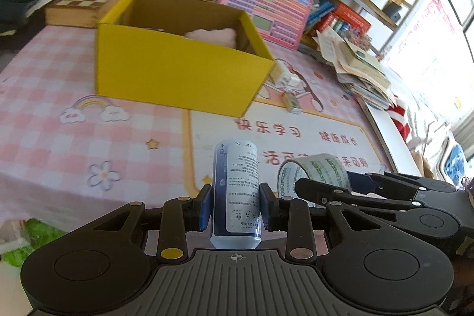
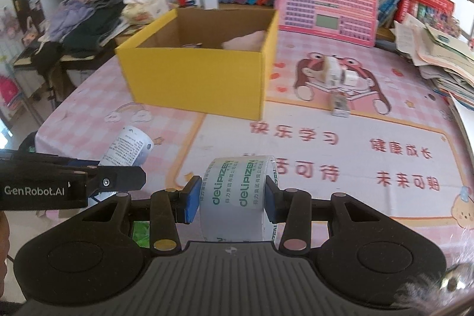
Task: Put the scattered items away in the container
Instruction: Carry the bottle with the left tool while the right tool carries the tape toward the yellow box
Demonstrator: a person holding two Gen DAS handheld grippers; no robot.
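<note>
Currently, step: both loads carried toward the yellow box (image 1: 177, 70), far centre on the worktop (image 1: 44, 144).
Left claw (image 1: 235, 208): clamped on an upright small bottle (image 1: 237, 191).
Right claw (image 2: 231, 197): clamped on a tape roll (image 2: 240, 197).
Box contents: something pink (image 2: 246, 42) at far right.
Next move (judged): lift both over the near wall, then release.
Room: bare worktop ahead; claws close side by side.
Leftovers: white adapter (image 2: 340, 76) and small stick (image 2: 339, 105), right of box.
</note>
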